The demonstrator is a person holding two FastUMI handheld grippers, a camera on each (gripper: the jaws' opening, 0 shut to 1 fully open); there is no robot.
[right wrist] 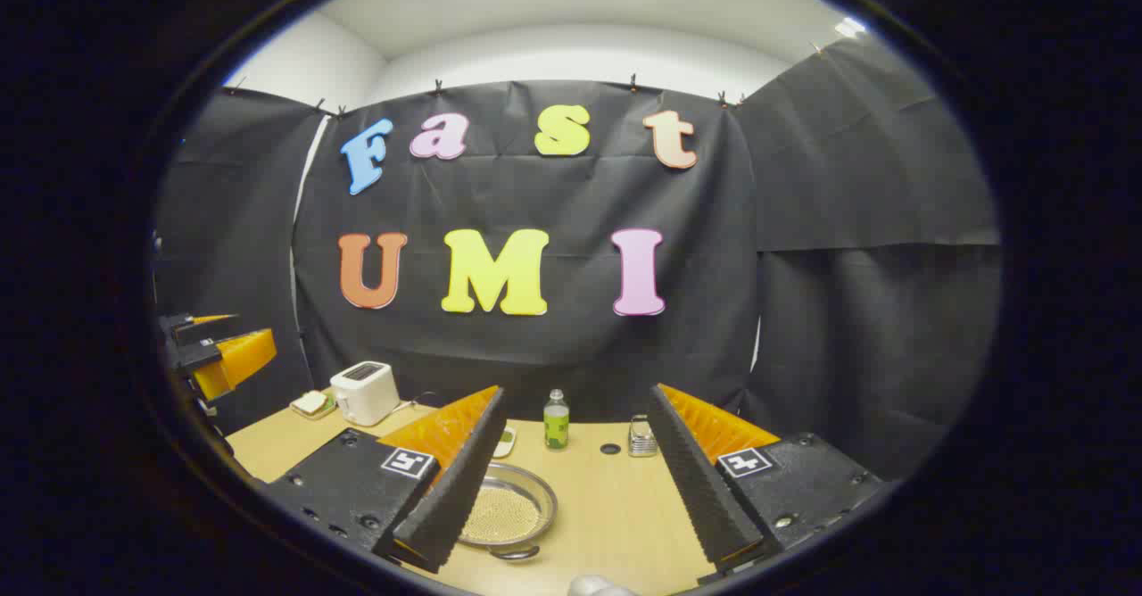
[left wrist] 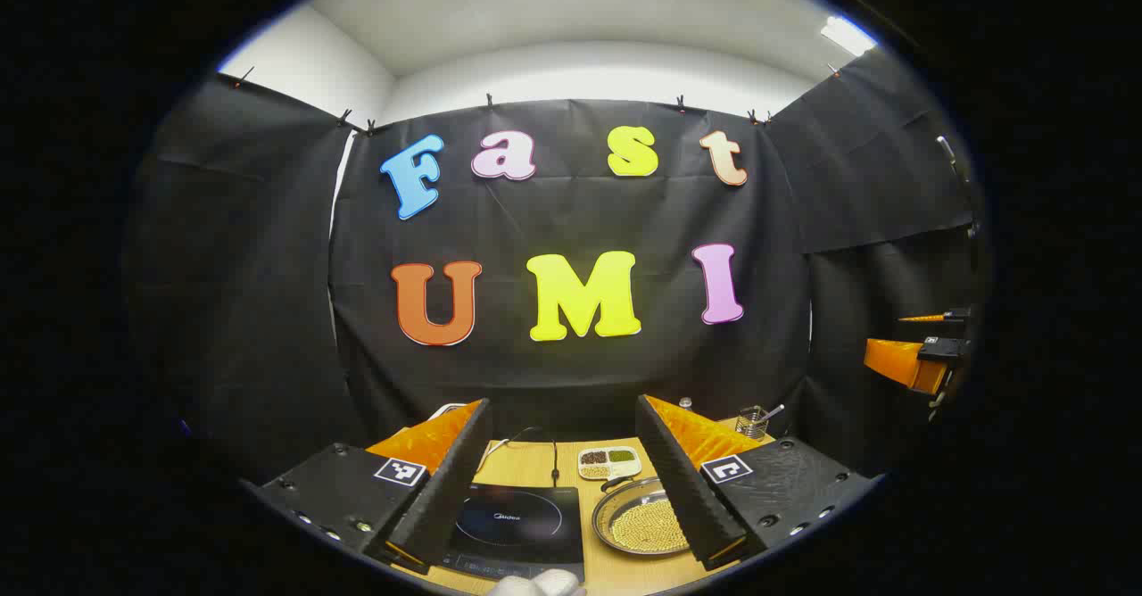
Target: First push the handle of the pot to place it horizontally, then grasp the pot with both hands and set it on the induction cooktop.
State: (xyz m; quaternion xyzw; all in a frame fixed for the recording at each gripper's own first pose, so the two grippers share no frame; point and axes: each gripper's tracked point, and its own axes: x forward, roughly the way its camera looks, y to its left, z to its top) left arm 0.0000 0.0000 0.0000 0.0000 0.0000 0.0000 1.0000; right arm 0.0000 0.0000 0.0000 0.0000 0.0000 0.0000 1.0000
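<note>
A white two-slot toaster point(right wrist: 364, 393) stands at the far left of the light wooden table point(right wrist: 616, 507), a green-labelled clear plastic bottle point(right wrist: 556, 420) near the back wall, and a white four-compartment dish of grains point(left wrist: 609, 462) beside a wire utensil holder point(left wrist: 755, 421).

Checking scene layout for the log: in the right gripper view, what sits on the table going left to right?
Toaster → pot → green bottle → small metal rack. All stand on the wooden table. The pot lies nearest the camera; the others stand farther back, by the wall.
</note>
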